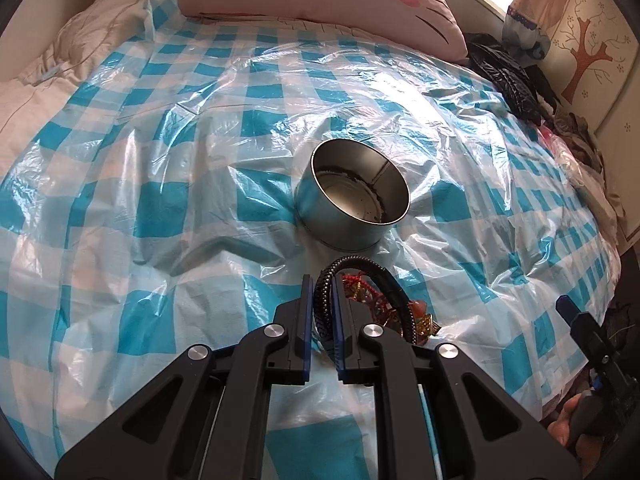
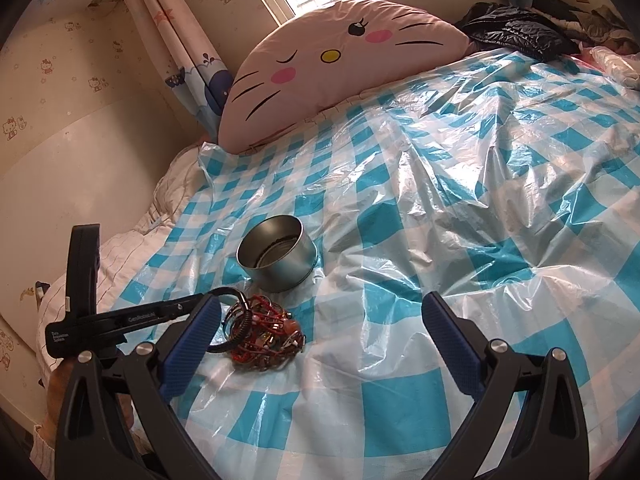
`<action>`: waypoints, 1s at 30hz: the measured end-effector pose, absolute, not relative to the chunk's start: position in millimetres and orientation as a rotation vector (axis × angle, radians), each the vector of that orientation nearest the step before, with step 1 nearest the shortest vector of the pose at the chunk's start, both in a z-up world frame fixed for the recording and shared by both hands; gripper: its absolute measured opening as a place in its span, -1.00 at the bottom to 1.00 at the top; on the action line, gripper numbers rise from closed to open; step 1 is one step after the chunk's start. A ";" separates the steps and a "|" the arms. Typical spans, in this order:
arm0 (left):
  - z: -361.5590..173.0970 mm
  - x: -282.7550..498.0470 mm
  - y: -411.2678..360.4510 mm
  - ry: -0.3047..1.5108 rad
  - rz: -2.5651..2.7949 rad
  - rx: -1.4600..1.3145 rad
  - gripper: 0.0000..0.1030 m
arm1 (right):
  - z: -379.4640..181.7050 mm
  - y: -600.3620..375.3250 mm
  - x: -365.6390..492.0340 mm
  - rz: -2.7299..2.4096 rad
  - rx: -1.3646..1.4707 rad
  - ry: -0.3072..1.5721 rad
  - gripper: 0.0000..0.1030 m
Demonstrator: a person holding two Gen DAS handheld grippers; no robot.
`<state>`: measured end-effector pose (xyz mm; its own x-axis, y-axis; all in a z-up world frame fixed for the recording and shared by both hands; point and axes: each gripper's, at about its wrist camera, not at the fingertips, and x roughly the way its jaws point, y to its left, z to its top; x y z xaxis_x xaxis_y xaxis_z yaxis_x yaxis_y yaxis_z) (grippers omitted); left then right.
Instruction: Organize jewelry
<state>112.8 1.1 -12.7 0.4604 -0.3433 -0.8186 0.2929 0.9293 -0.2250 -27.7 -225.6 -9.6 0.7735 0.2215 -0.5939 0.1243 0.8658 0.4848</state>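
Note:
A round metal tin [image 1: 354, 194] stands open and empty on the blue-checked plastic sheet; it also shows in the right wrist view [image 2: 277, 254]. Just in front of it lies a heap of jewelry [image 2: 266, 334], red beaded strands with gold bits [image 1: 380, 304]. My left gripper [image 1: 323, 312] is shut on a black braided bracelet [image 1: 325, 300] that loops up and over the heap; the gripper also shows in the right wrist view [image 2: 212, 300]. My right gripper [image 2: 322, 344] is open and empty, to the right of the heap, a little above the sheet.
The plastic sheet [image 2: 460, 220] covers a bed. A pink cat-face pillow [image 2: 344, 64] lies at the far end. Dark clothes [image 2: 516, 36] are piled at the far right corner. White bedding [image 1: 48, 92] lies at the left. The right gripper's finger [image 1: 568, 312] shows at the left wrist view's right edge.

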 end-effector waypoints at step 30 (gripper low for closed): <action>-25.5 104.2 41.1 1.024 -0.375 -0.144 -0.84 | -65.4 -173.9 54.0 0.440 0.381 1.037 -0.71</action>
